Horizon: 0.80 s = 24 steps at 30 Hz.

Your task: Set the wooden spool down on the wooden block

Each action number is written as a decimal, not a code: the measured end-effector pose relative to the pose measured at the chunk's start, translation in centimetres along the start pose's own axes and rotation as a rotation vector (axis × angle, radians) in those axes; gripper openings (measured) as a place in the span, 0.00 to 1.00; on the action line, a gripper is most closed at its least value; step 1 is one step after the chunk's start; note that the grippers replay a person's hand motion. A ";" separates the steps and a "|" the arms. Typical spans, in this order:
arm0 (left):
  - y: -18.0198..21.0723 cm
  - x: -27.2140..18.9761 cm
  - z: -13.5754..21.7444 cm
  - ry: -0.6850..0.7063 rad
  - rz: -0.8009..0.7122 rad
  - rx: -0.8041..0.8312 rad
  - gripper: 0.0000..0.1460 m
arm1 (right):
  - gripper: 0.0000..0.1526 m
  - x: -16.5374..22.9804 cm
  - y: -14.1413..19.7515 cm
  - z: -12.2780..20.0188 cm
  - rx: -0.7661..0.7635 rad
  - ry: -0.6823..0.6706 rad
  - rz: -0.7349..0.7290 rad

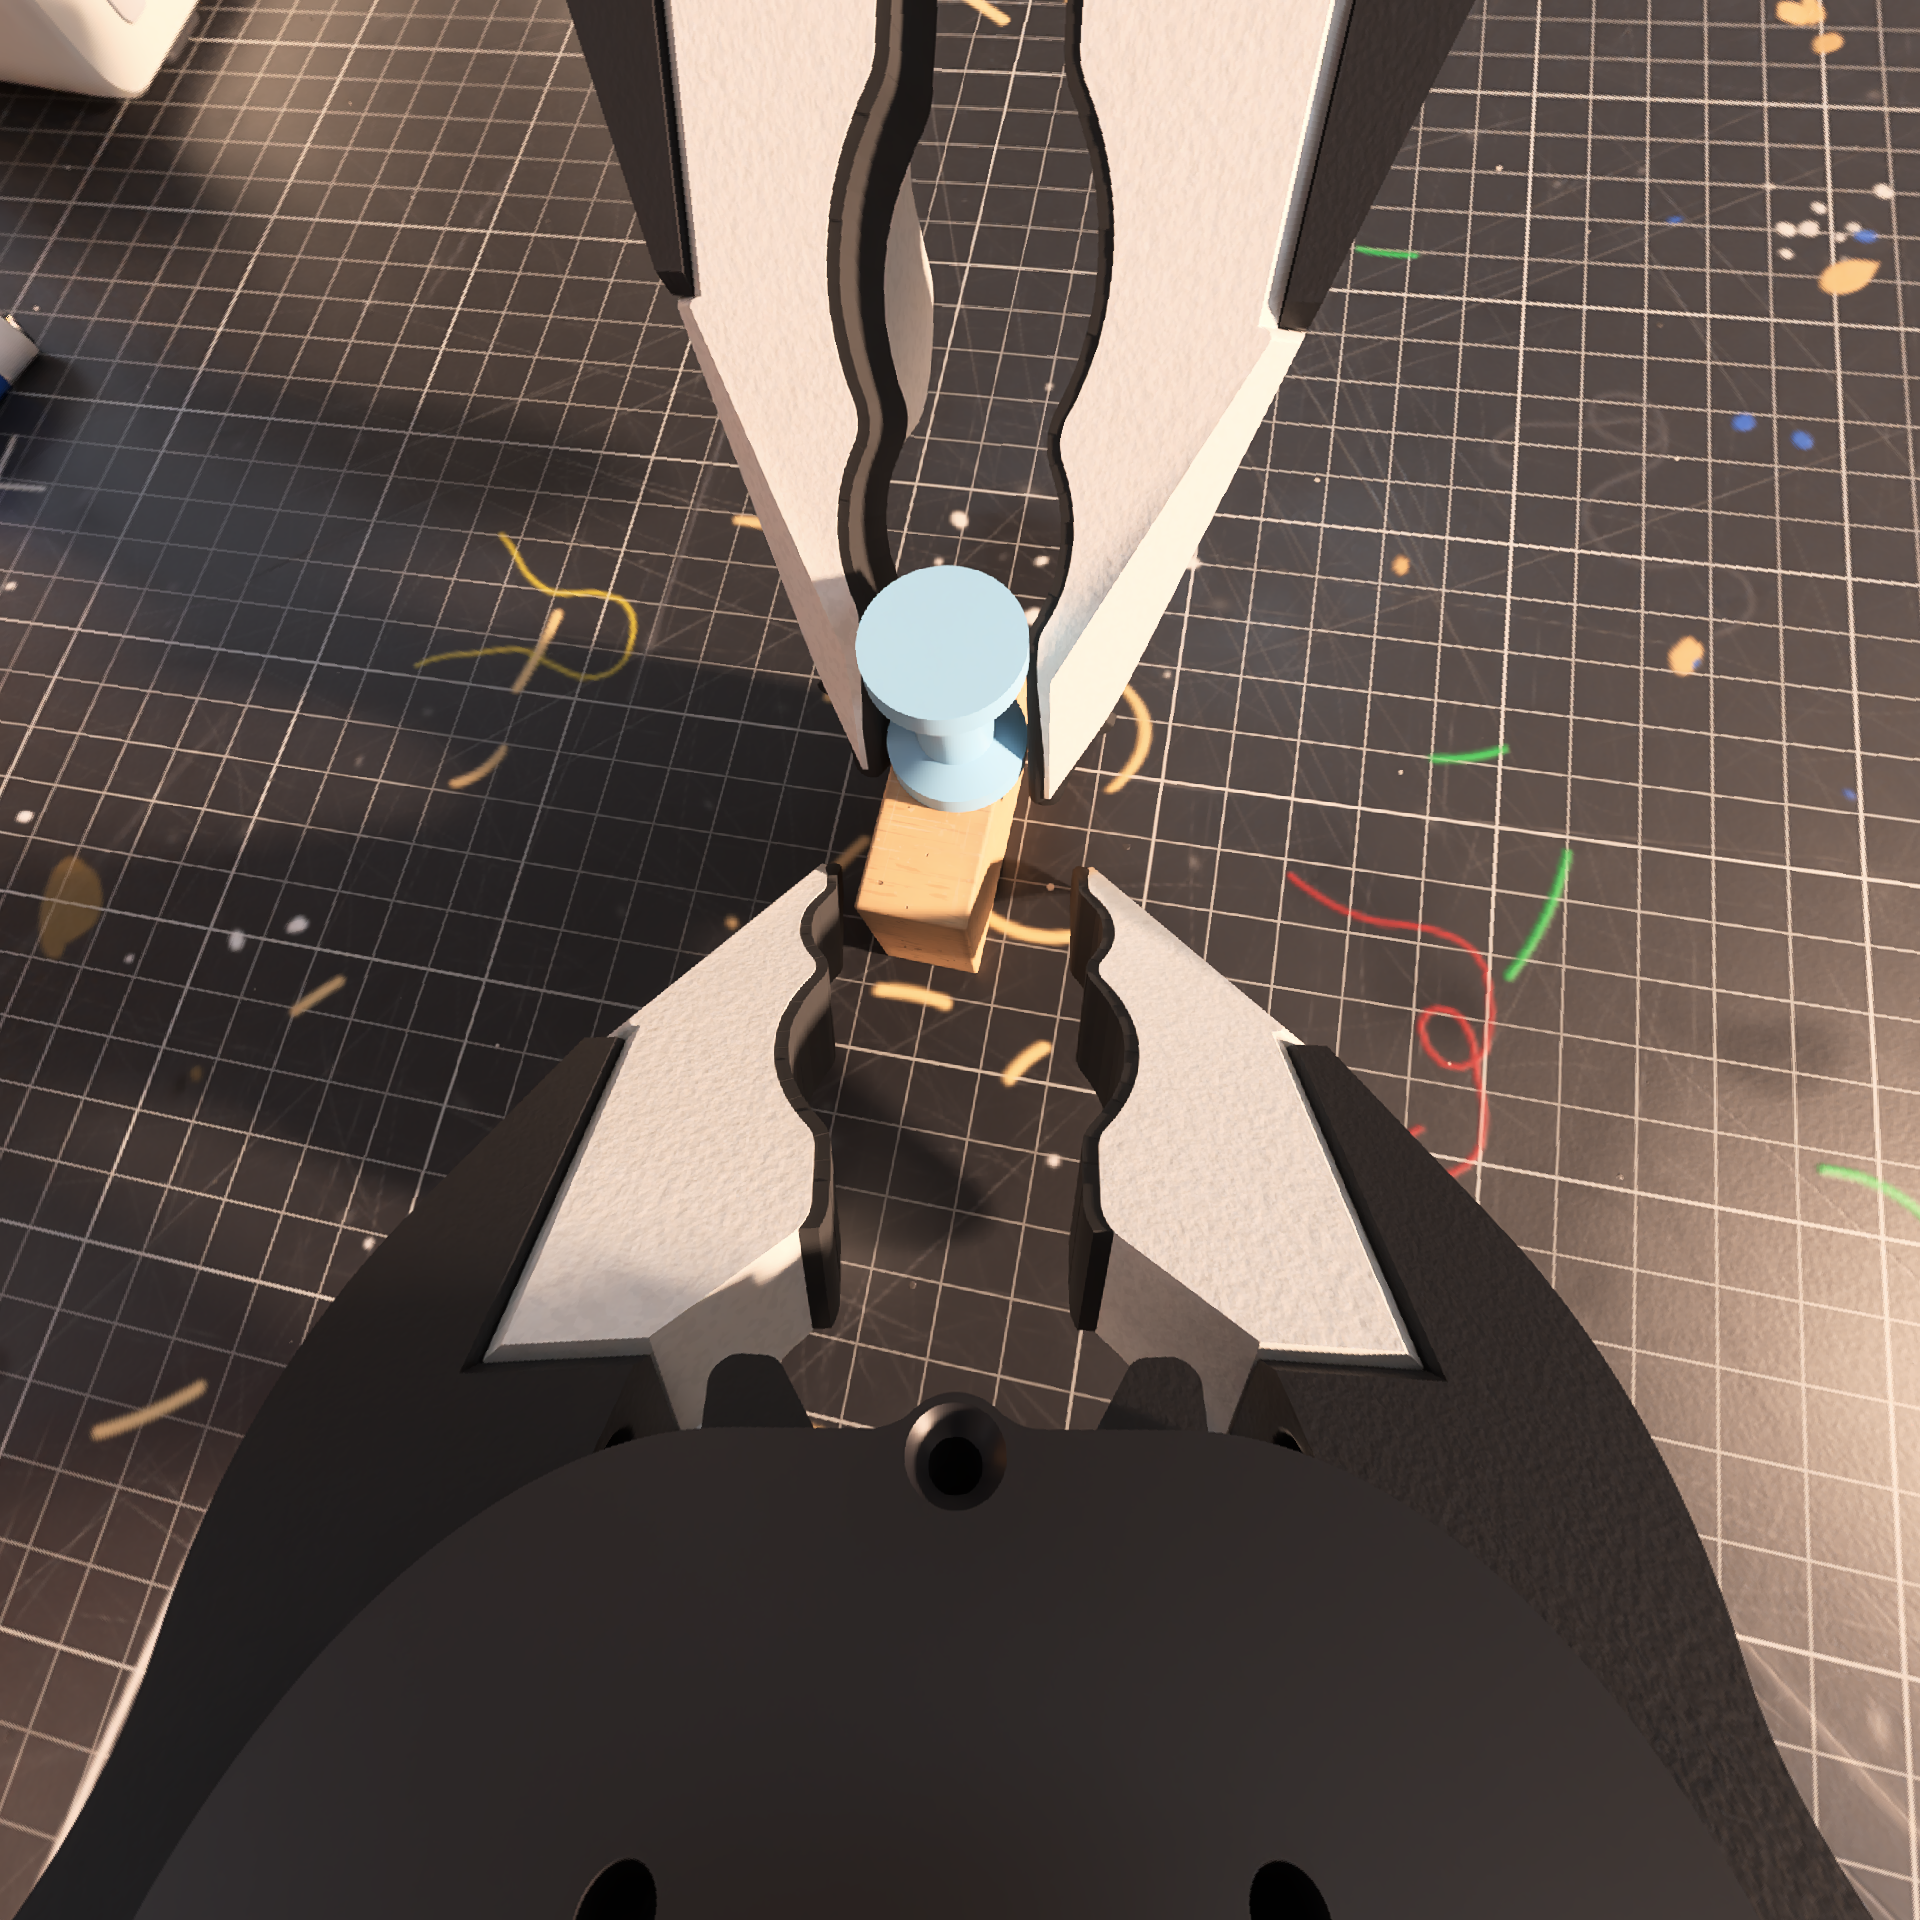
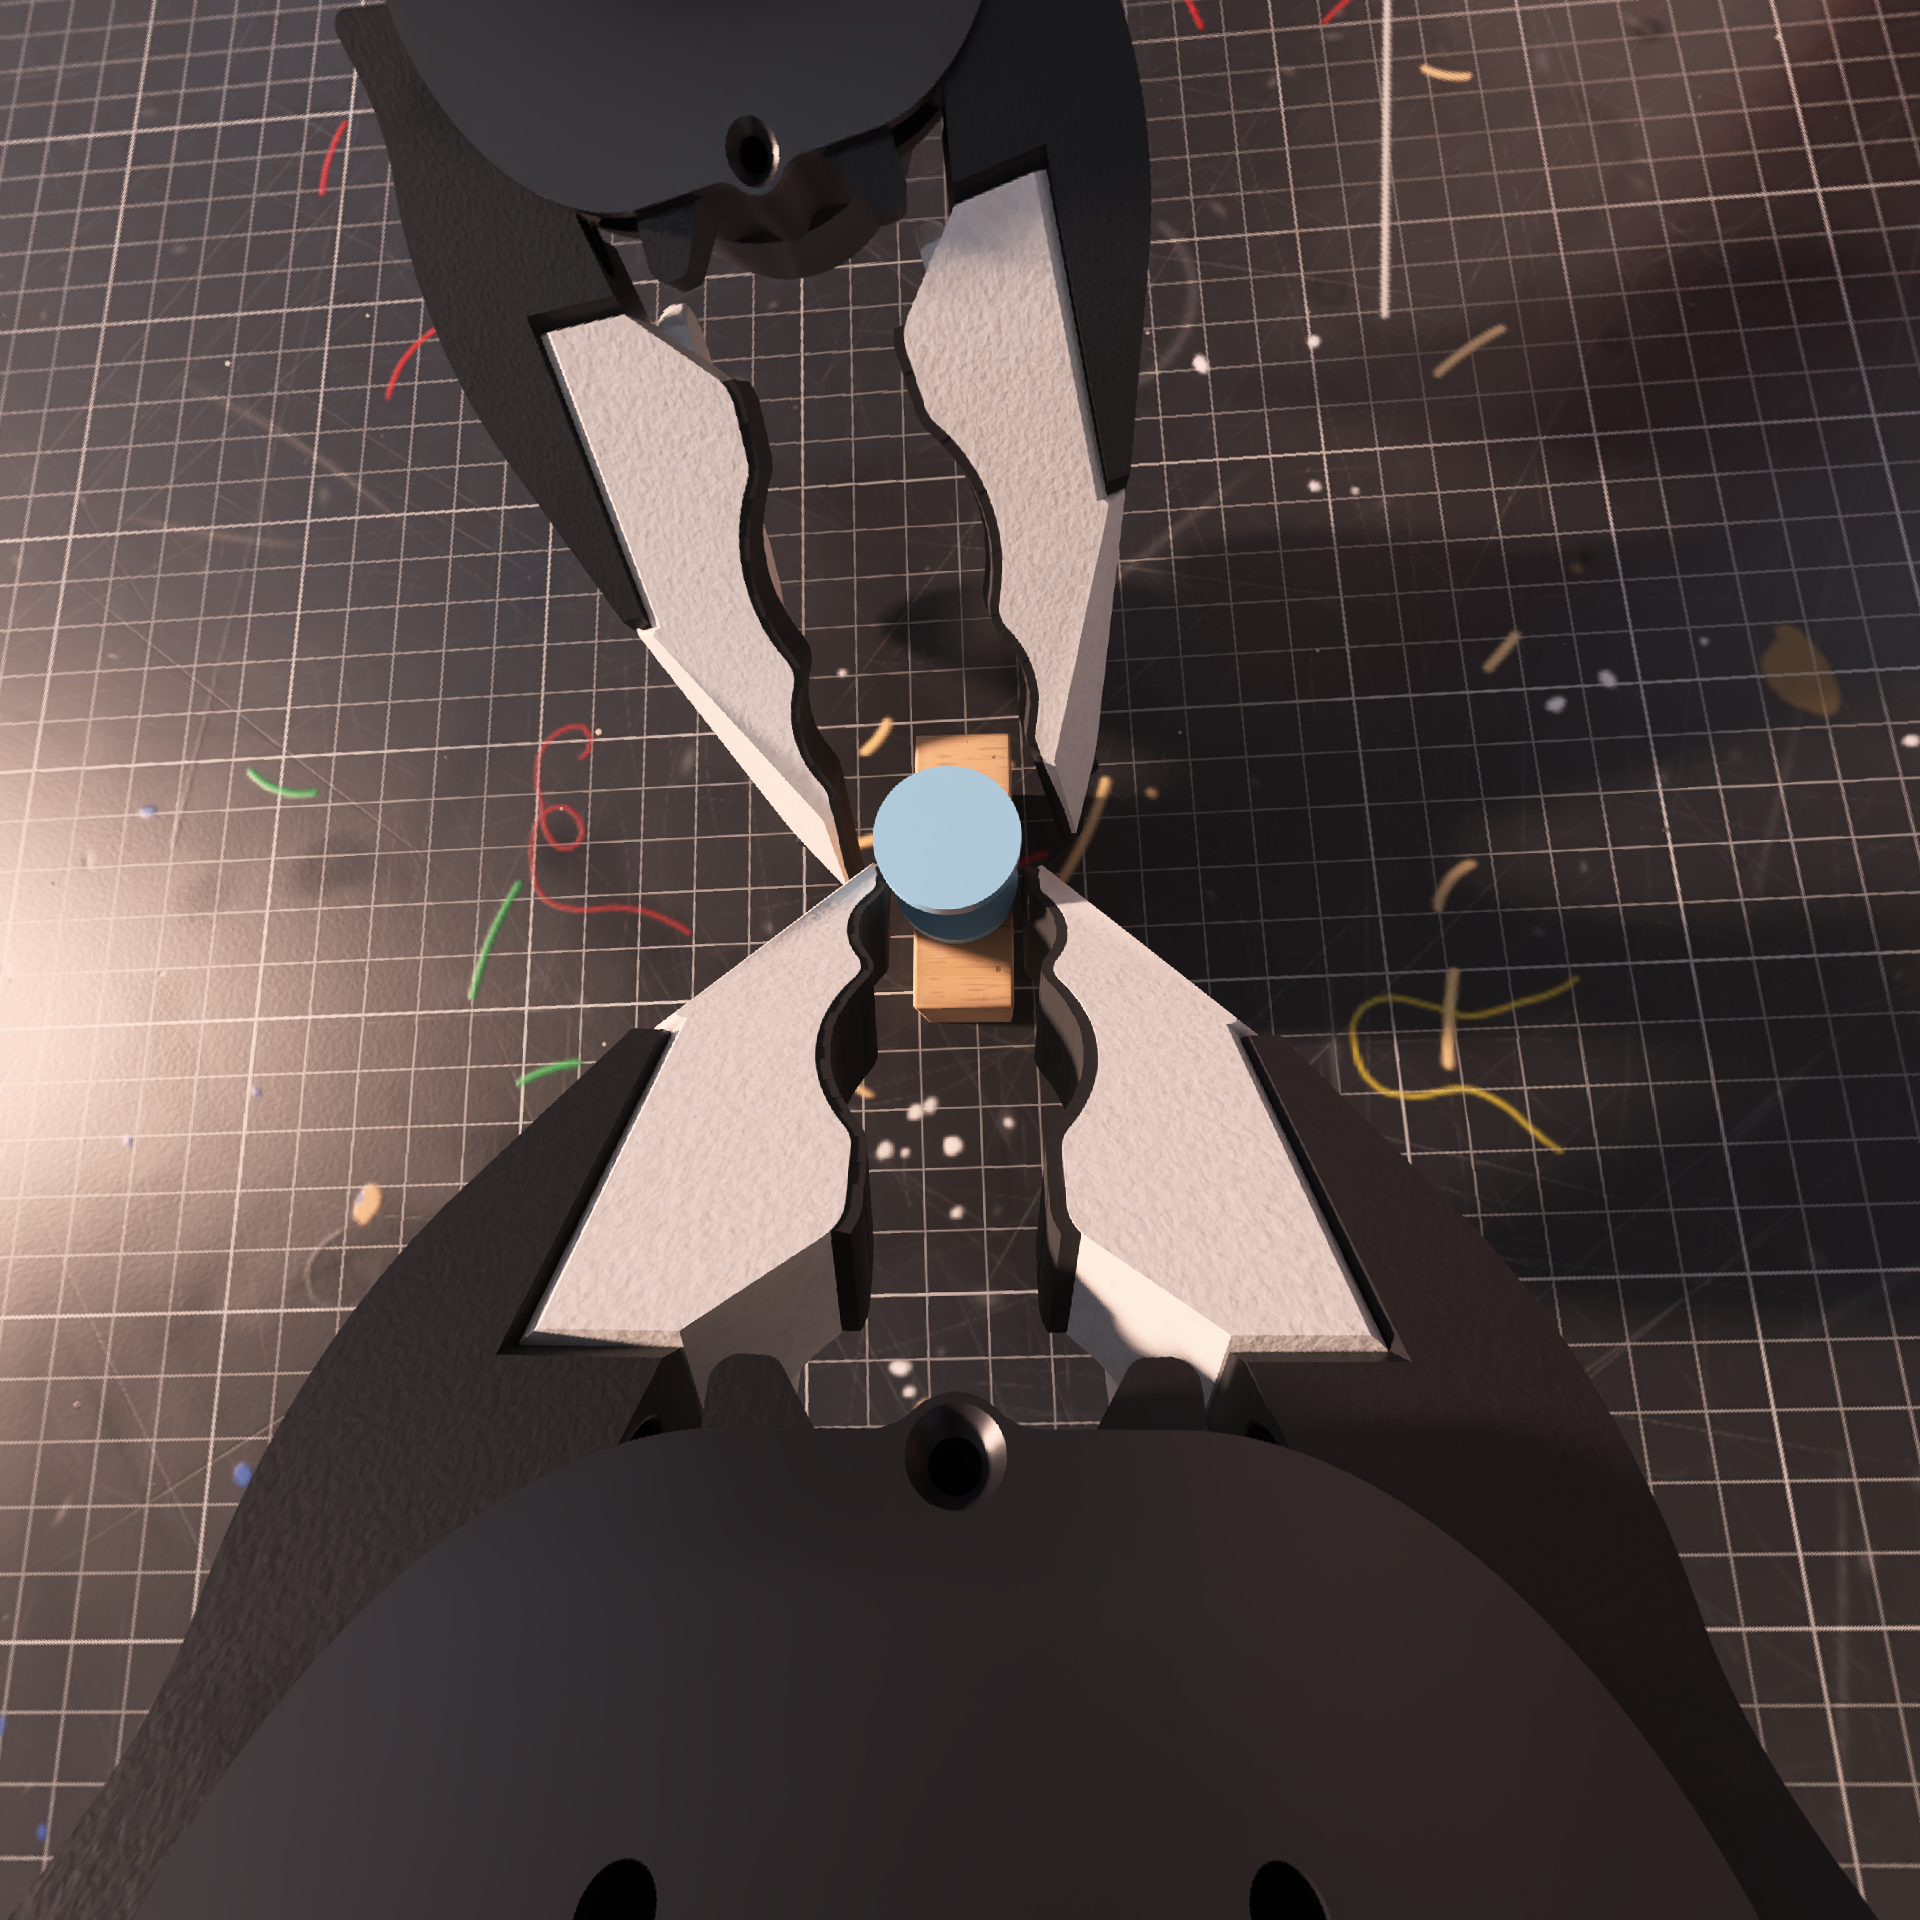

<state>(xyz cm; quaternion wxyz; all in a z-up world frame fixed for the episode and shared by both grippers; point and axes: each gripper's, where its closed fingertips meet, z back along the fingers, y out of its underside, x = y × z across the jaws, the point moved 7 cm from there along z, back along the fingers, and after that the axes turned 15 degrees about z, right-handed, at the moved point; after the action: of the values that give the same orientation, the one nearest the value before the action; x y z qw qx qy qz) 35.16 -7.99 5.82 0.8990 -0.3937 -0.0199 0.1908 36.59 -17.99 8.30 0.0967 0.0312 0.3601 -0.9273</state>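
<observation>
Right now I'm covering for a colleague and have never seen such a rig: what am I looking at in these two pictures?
Two two-finger grippers face each other over a dark gridded cutting mat flecked with paint. Each picture comes from a camera on one gripper, looking along its fingers. The right gripper appears closed on a pale blue spool, which stands upright on a small wooden block. The left gripper is open, its fingers either side of the block.
</observation>
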 end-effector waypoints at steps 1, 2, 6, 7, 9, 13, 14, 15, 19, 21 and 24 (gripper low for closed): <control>0.0 0.0 0.0 0.000 0.001 0.000 0.30 | 0.16 0.0 0.0 0.0 0.000 0.000 0.006; 0.0 0.0 0.0 -0.001 0.002 0.000 0.30 | 0.16 0.0 0.0 0.0 0.003 0.004 0.019; 0.1 0.0 0.1 -0.011 0.005 -0.004 0.30 | 0.16 0.3 -0.2 0.0 0.018 0.052 0.092; 0.1 0.0 0.1 -0.011 0.005 -0.004 0.30 | 0.16 0.3 -0.2 0.0 0.024 0.057 0.102; 0.1 0.0 0.1 -0.011 0.007 -0.004 0.30 | 0.16 0.3 -0.3 0.0 0.030 0.057 0.108; 0.2 0.0 0.1 -0.002 0.006 -0.002 0.30 | 0.15 0.1 -0.3 0.1 -0.003 0.030 0.065; 0.2 0.0 0.1 0.002 0.007 -0.001 0.30 | 0.15 0.1 -0.2 0.1 -0.009 0.024 0.053; 0.2 0.0 0.1 0.004 0.007 0.000 0.30 | 0.15 0.1 -0.2 0.1 -0.011 0.021 0.050; 0.2 0.0 0.1 0.005 0.010 0.000 0.31 | 0.15 0.0 -0.3 0.2 -0.010 0.019 0.043; 0.2 0.0 0.1 0.000 0.011 -0.001 0.31 | 0.15 -0.1 -0.3 0.2 -0.004 0.020 0.043; 0.1 0.1 0.1 -0.006 0.011 -0.002 0.31 | 0.15 -0.1 -0.5 0.2 0.010 0.023 0.041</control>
<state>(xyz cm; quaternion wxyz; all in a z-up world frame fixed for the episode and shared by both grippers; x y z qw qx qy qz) 35.15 -7.83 5.78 0.8975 -0.3940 -0.0204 0.1971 36.61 -17.79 8.78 0.1113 0.0499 0.3559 -0.9265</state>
